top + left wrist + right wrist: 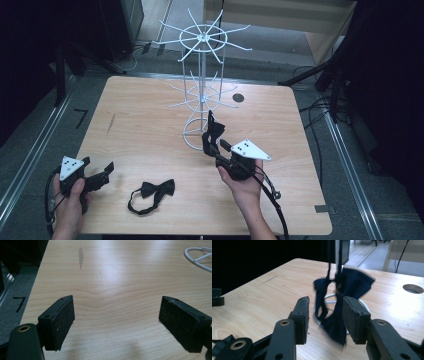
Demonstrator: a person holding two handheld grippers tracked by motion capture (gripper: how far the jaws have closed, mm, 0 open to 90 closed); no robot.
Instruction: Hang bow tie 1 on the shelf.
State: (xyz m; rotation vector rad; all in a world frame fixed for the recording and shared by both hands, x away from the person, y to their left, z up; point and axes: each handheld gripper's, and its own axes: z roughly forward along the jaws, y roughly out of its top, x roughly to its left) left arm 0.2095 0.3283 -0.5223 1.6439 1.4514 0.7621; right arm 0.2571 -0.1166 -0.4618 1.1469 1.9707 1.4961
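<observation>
A white wire rack with two tiers of hooks stands mid-table. A black bow tie hangs by its strap beside the rack's pole, just above the base ring. In the right gripper view this bow tie is blurred and dangles just beyond my right gripper, its lower tip reaching between the parted jaws. My right gripper is open. A second black bow tie lies flat near the front edge. My left gripper is open over bare wood at the front left, also open in its own view.
The wooden table has a round cable hole behind the rack. A dark scuff mark lies ahead of the left gripper. Dark stands and cables ring the table on the floor.
</observation>
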